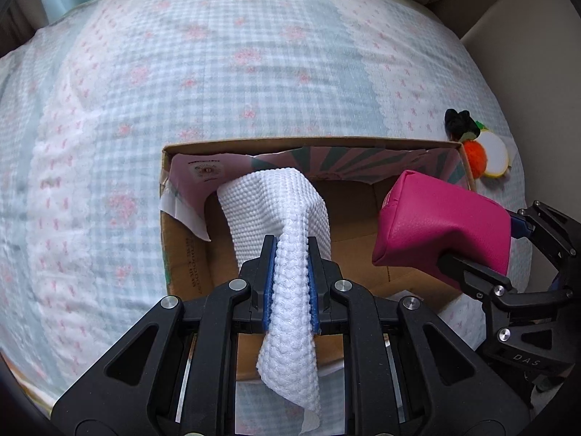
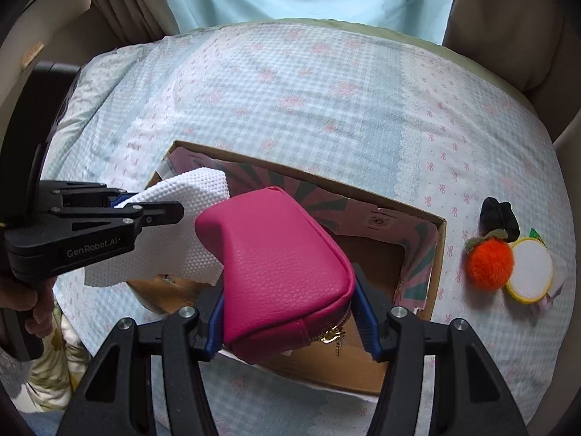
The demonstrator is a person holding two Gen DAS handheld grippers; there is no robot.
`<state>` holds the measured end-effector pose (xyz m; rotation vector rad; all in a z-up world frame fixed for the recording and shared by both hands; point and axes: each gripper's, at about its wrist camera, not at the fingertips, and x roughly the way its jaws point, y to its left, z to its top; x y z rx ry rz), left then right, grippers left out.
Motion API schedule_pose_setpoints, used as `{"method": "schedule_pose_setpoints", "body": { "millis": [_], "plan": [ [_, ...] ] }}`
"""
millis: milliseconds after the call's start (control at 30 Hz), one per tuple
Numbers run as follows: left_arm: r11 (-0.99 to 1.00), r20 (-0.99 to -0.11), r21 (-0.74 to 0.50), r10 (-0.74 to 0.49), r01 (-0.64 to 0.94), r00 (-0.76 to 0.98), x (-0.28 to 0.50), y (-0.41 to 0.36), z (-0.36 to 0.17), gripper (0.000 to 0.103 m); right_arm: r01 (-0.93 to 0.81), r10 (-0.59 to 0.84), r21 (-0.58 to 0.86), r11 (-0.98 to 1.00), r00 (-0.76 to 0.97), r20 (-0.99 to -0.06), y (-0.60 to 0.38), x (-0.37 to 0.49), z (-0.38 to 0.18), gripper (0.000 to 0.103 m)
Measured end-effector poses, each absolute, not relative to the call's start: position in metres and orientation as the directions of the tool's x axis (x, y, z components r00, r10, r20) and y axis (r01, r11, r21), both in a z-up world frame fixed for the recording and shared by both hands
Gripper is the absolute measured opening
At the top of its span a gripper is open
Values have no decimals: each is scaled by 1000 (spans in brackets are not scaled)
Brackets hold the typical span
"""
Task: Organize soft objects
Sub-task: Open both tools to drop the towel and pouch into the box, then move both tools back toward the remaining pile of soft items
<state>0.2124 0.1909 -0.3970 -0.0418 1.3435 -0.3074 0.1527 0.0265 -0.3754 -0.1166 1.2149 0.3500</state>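
Note:
My left gripper (image 1: 290, 250) is shut on a white waffle-weave cloth (image 1: 287, 210) and holds it over the left half of an open cardboard box (image 1: 181, 225); the cloth drapes forward and also hangs back between the jaws. My right gripper (image 2: 290, 312) is shut on a pink leather pouch (image 2: 276, 258) and holds it over the box (image 2: 435, 265). The pouch (image 1: 435, 225) and the right gripper (image 1: 483, 250) show at the right of the left wrist view. The left gripper (image 2: 145, 207) and the cloth (image 2: 181, 225) show at the left of the right wrist view.
The box sits on a bed with a blue-and-pink checked quilt (image 1: 218, 72). Right of the box lie an orange fuzzy pom-pom (image 2: 490, 261), a black soft item (image 2: 495, 214) and a white round pad with a yellow rim (image 2: 530, 272). A person in light blue stands behind the bed.

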Motion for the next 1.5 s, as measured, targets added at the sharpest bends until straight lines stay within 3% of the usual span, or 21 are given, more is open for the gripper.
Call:
{"method": "schedule_pose_setpoints", "body": {
  "millis": [200,233,267,300,333,700,933,1200,1500],
  "plan": [
    [952,-970,-148,-193,269,149,232,168,-408,15,-376,195,85,923,263,-945,25,167,-402,56],
    [951,-975,-126,-172,283,142,233,164,-411,28,-377,189,81,922,258,-947,24,170,-406,58],
    [950,-977,-104,-153,295,150,234,160,-411,44,-379,183,71,923,267,-946,23,171,-409,69],
    [948,-977,-95,-148,304,156,234,158,-412,91,-383,179,59,922,284,-942,22,172,-411,82],
    [946,-976,-103,-156,307,153,234,157,-412,102,-390,180,55,919,294,-939,21,173,-412,103],
    [947,-984,-98,-138,305,115,227,151,-424,103,-456,186,41,889,278,-942,15,165,-429,103],
    [951,-978,-99,-147,293,147,219,156,-402,103,-449,182,29,893,303,-935,10,158,-411,103],
    [968,-953,-103,-162,230,255,184,177,-314,103,-407,169,1,913,378,-910,4,138,-333,103],
    [981,-864,-96,-166,168,475,129,202,-191,103,-186,82,-23,982,538,-839,-19,99,-206,103]
  ]
}}
